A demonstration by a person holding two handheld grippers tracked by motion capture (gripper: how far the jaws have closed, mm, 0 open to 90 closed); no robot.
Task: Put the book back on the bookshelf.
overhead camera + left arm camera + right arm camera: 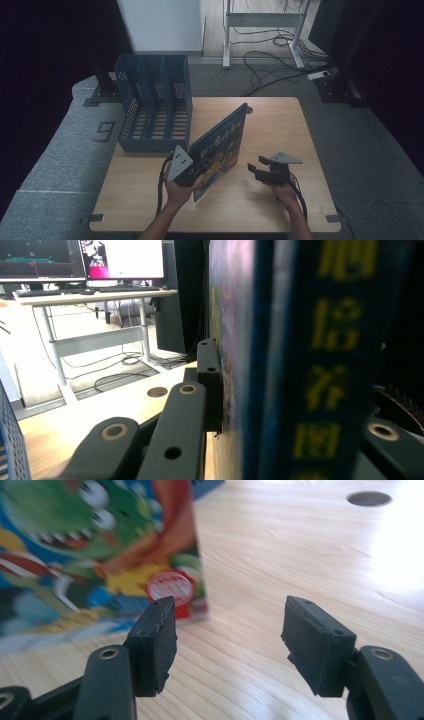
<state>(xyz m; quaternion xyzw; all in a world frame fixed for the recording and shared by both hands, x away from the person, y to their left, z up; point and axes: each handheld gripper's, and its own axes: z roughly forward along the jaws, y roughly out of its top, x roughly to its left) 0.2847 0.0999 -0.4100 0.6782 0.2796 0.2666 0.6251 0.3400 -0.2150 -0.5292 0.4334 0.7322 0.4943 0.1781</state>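
A thin picture book (220, 145) with a dark blue spine and a bright cartoon cover stands tilted on edge on the wooden table (280, 130). My left gripper (192, 175) is shut on its near lower corner. In the left gripper view the book's spine (280, 360) with yellow characters sits between the jaws of the left gripper (295, 405), and one pad (210, 385) presses on the cover. My right gripper (255, 167) hovers just right of the book, open with nothing in it. In the right gripper view the right gripper (230, 640) points at bare wood beside the book's cover (100, 545).
A blue slotted file rack (155, 100) stands at the table's back left, close behind the book. A round hole (249, 110) sits near the table's far edge. Desk legs (262, 30) and cables (280, 65) lie on the floor beyond.
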